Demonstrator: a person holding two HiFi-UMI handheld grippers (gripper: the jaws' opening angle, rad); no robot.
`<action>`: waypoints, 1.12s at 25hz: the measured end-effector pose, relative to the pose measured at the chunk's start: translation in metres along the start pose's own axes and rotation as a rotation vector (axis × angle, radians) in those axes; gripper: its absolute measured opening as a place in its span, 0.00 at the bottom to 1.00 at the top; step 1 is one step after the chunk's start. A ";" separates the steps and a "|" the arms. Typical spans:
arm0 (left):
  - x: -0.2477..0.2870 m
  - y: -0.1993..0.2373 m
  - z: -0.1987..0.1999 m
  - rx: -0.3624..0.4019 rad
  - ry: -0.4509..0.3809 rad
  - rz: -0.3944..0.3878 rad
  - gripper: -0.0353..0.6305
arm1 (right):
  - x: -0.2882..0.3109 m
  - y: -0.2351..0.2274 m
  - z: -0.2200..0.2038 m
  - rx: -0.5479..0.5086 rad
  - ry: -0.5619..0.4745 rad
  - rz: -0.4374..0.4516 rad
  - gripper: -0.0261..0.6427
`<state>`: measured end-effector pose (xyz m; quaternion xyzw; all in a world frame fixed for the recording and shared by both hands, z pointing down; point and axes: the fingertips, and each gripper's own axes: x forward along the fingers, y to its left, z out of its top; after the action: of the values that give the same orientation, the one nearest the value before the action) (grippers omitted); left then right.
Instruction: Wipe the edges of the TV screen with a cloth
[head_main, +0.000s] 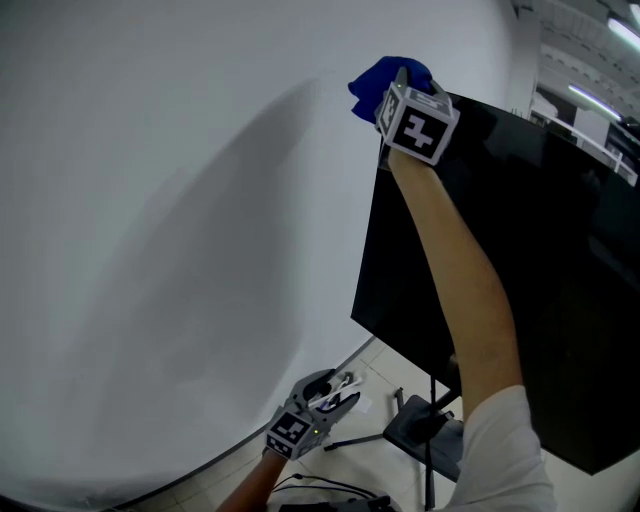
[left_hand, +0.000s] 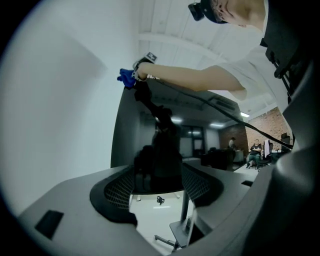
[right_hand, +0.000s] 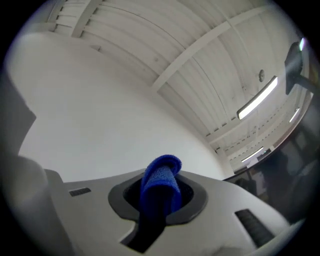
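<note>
Our right tool (head_main: 398, 88) pinches the blue cloth (head_main: 378, 78) at the top corner of the TV screen (head_main: 500, 260); we should press it flat along the edge; left tool (head_main: 338, 392) hangs open, empty

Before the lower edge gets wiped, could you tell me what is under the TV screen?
Below the TV screen a dark pole drops to a grey base with thin legs on the floor; cables lie nearby. How the pole joins on is hidden behind the screen.

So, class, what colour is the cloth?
Blue; the cloth shows clearest in the right gripper view.
</note>
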<state>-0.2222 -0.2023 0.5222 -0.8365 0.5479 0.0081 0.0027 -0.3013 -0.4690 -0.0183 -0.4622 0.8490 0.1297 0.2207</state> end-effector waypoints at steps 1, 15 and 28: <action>0.002 0.000 0.000 -0.003 0.001 -0.011 0.48 | -0.006 -0.006 0.004 0.013 -0.001 -0.029 0.15; 0.076 -0.158 -0.006 -0.009 0.046 -0.439 0.48 | -0.165 -0.176 0.105 -0.097 -0.071 -0.217 0.15; 0.122 -0.330 -0.008 0.033 0.056 -0.854 0.48 | -0.352 -0.396 0.226 -0.298 -0.116 -0.600 0.15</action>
<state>0.1287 -0.1821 0.5272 -0.9880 0.1524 -0.0252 0.0044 0.2573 -0.3303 -0.0469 -0.7106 0.6327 0.2078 0.2270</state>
